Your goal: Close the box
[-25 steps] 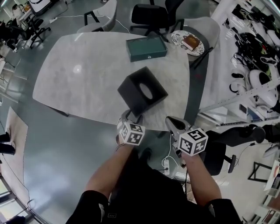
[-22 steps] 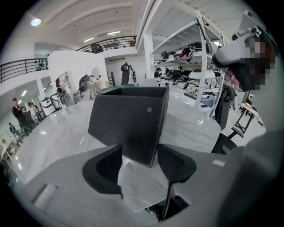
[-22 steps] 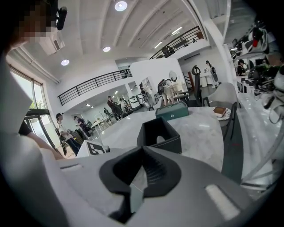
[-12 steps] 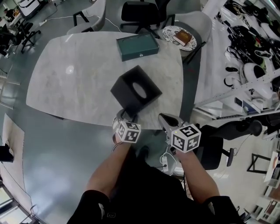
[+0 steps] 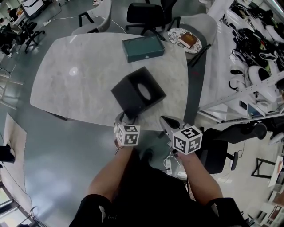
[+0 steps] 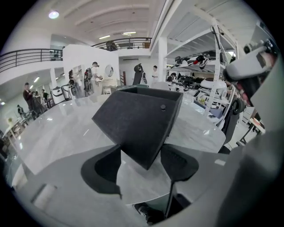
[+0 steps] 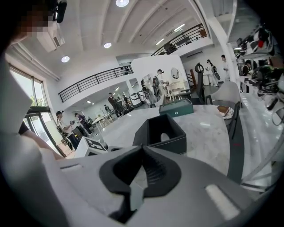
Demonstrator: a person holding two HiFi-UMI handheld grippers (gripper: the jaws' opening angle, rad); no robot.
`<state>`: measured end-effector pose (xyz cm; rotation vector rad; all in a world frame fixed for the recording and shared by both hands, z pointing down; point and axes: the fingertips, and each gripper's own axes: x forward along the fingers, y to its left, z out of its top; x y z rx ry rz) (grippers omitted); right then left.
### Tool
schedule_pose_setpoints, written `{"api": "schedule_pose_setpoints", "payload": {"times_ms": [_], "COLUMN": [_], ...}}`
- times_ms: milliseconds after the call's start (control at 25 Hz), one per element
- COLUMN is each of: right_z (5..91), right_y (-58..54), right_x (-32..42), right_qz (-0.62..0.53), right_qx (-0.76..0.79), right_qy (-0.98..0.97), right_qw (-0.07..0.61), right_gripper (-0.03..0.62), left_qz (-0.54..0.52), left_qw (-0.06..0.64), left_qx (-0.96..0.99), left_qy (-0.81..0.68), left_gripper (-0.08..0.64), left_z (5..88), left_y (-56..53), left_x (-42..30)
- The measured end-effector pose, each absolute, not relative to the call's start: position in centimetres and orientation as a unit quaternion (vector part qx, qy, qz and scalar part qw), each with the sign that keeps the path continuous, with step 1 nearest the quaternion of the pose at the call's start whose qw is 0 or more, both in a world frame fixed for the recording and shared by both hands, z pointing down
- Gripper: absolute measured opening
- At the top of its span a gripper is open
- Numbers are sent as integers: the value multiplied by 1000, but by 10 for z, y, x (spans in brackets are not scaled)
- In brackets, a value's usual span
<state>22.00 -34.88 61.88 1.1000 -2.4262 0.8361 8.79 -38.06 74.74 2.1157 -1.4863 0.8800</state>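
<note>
A black box (image 5: pixel 137 95) with an open top and a round hole in one inner wall sits near the front edge of the grey marble table (image 5: pixel 80 75). One of its corners points toward me. My left gripper (image 5: pixel 125 117) is at that corner. In the left gripper view the box (image 6: pixel 137 119) has its lower corner between the jaws of that gripper (image 6: pixel 142 166); they have just been opening and stand wide, and the pads do not press on it. My right gripper (image 5: pixel 166 122) hangs off the table edge to the right, shut and empty (image 7: pixel 143 153), with the box (image 7: pixel 162 133) ahead of it.
A dark green case (image 5: pixel 143 48) lies at the far side of the table. On a seat at the back right is a patterned plate (image 5: pixel 177 39) with a brown thing on it. Office chairs (image 5: pixel 146 11) stand behind the table. Shelves with gear line the right.
The left gripper's jaws stand wider round the box corner, and its view has rolled a little. The right gripper has kept still.
</note>
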Motion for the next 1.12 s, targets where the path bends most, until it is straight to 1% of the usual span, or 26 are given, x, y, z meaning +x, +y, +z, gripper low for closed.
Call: {"api": "schedule_pose_setpoints", "payload": {"times_ms": [120,480,680,800,880,1120], "right_z": [620,621,623,624,625,623], "right_y": [-345,-336,-335,-334,-334,-336], "right_x": [219,210,203,197,193,187], "right_qz": [293,291,293,294,294,294], "right_qx": [384,375,369,365,362,354], "right_qy": [-858,-861,-862,-863,-864,-866], "right_qw": [176,184,186,188,189,193], "right_gripper": [3,3,3,3,3,3], "left_qz": [299,233,209,184,181,207], "left_qw": [227,266,289,306,301,255], "left_qx": [751,740,746,764,772,801], "left_qy": [-544,-572,-562,-537,-530,-500], "left_gripper": [281,281,279,246,242,242], "left_z": [746,737,735,728,724,710], "left_y": [-379,-379,-379,-378,-379,-382], "left_x": [80,62,61,64,64,64]}}
